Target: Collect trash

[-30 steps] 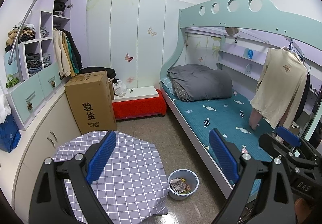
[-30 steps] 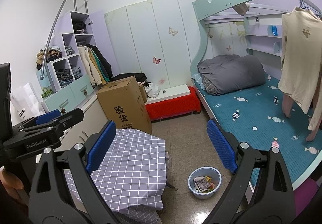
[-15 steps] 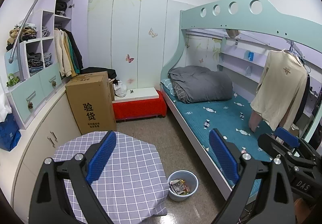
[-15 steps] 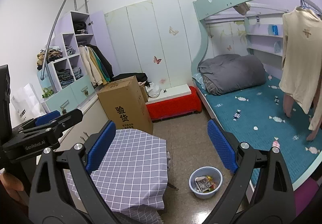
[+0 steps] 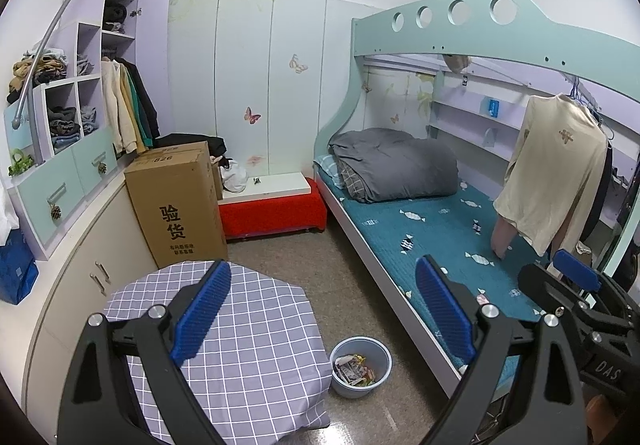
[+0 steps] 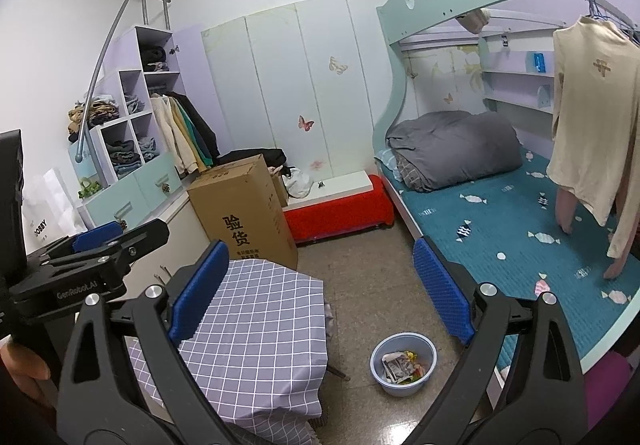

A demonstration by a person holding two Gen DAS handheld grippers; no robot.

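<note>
A pale blue bin [image 5: 352,389] [image 6: 400,387] stands on the floor between the low table and the bed, with crumpled paper and coloured wrappers [image 5: 354,365] [image 6: 400,363] inside it. My left gripper [image 5: 323,263] is open and empty, held well above the floor over the table's edge and the bin. My right gripper [image 6: 320,245] is also open and holds nothing, at a similar height. One blue pad of the right gripper [image 5: 576,273] shows at the right of the left wrist view. A small pinkish scrap or print [image 6: 542,285] lies on the bed sheet; I cannot tell which.
A low table with a grey checked cloth [image 5: 256,345] [image 6: 256,329] stands left of the bin. Behind it are a tall cardboard carton [image 5: 180,205] and a red bench [image 5: 272,215]. The bunk bed [image 5: 424,229] fills the right side, with a cream top hanging [image 5: 556,173]. Cupboards line the left wall.
Both views have drifted only slightly. The bin, table and bed keep their places, and both grippers have stayed open.
</note>
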